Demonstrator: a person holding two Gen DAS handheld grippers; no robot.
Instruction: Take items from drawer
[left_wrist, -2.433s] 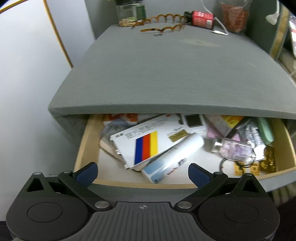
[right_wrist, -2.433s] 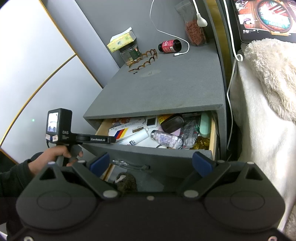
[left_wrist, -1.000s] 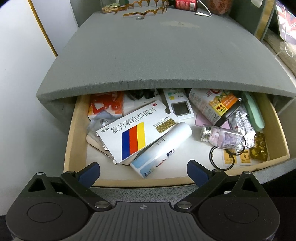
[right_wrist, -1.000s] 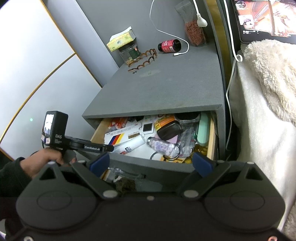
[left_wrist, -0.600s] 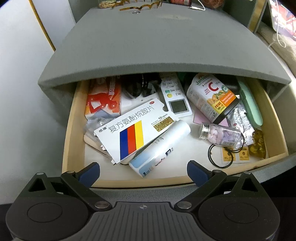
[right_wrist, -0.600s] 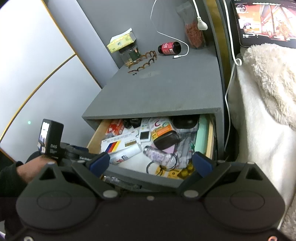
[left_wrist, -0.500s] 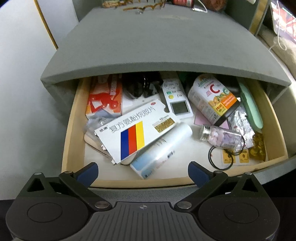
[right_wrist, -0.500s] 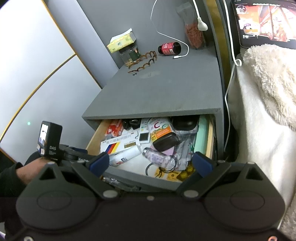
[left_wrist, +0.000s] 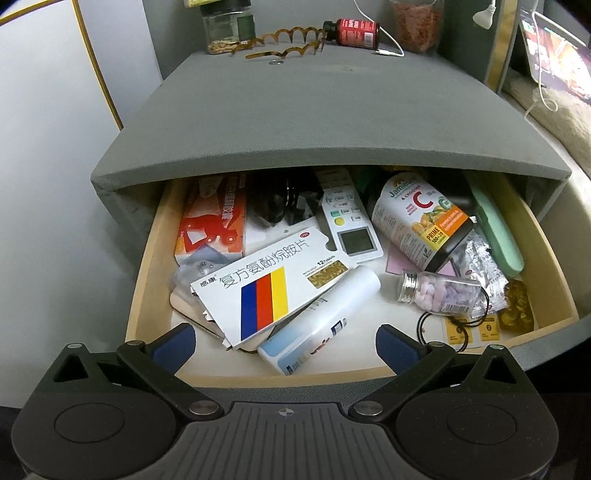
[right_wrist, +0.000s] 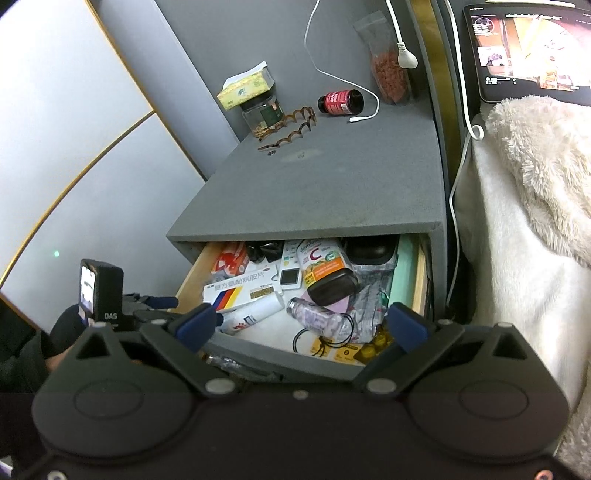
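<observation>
The drawer (left_wrist: 147, 258) now stands much further out of the grey nightstand (left_wrist: 325, 110) than 2.4 s ago; back-row items that were hidden under the top then are exposed. Opening looks finished, so picking can start.

My left gripper (left_wrist: 284, 341) hangs wide and empty over the drawer's front edge. My right gripper (right_wrist: 301, 323) is also wide, empty, above the front right part of the drawer.

Contents, relative to the tricolour tablet box (left_wrist: 273, 280):
- white tube (left_wrist: 321, 321) touching its near side
- red carton (left_wrist: 214, 221) behind it on the left
- remote control (left_wrist: 349, 218) behind it
- vitamin C bottle (left_wrist: 421, 218) well right, lying flat
- small vial of pale pills (left_wrist: 443, 293) right, near the front

Nothing removed yet.
</observation>
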